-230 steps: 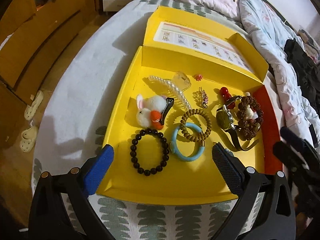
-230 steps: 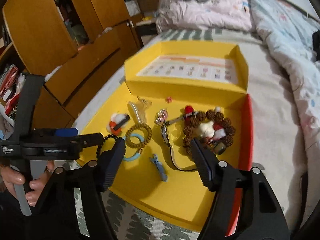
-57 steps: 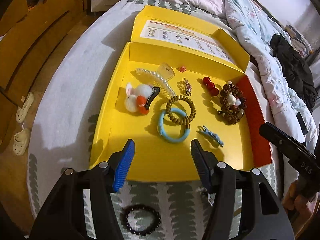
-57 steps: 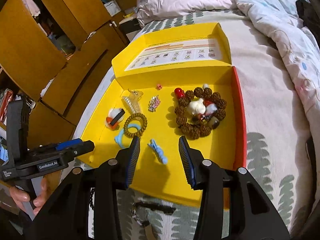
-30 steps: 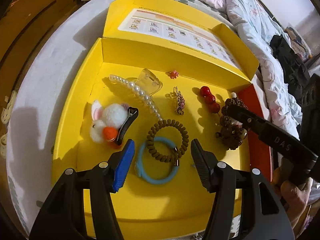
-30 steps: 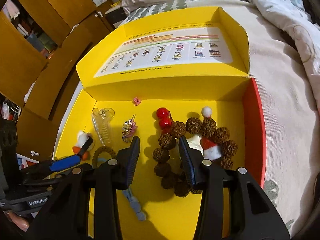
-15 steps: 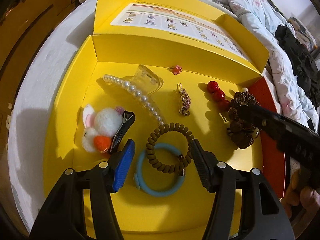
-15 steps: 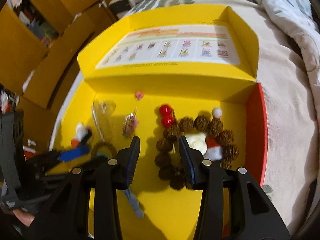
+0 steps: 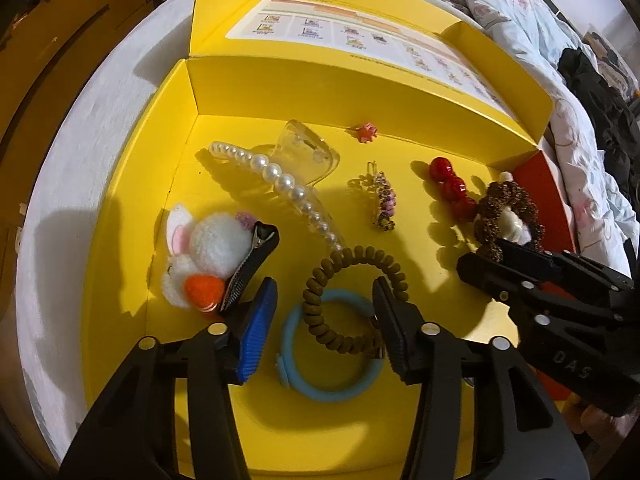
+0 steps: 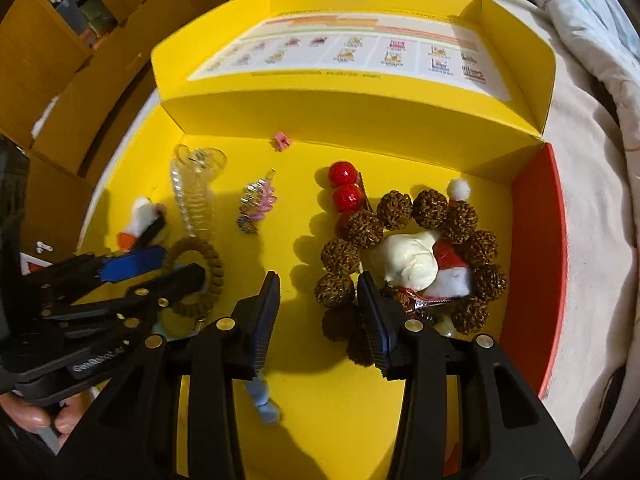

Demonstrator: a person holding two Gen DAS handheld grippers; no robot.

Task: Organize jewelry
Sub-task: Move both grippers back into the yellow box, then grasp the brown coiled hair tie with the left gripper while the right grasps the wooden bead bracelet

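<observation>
Both grippers lowered into the box [image 9: 132, 216].
Left gripper [image 9: 322, 306] jaws had just been closing around the coil tie [image 9: 354, 296], not yet pressing; right gripper [image 10: 318, 306] jaws apart, empty, at the bead bracelet [image 10: 412, 256].

Bedroom in a home: I'm working on a bed [image 10: 592, 216] with a pale sheet, and a rumpled floral duvet [image 9: 532, 12] is bunched along the far side with dark clothes [image 9: 600, 92] dumped on it. Orange-brown wooden cabinets [image 10: 52, 52] stand beside the bed, stuff on their shelves. The open yellow cardboard box [image 9: 120, 280] of hair clips and bracelets sitting on the mattress fits a lived-in private room.
</observation>
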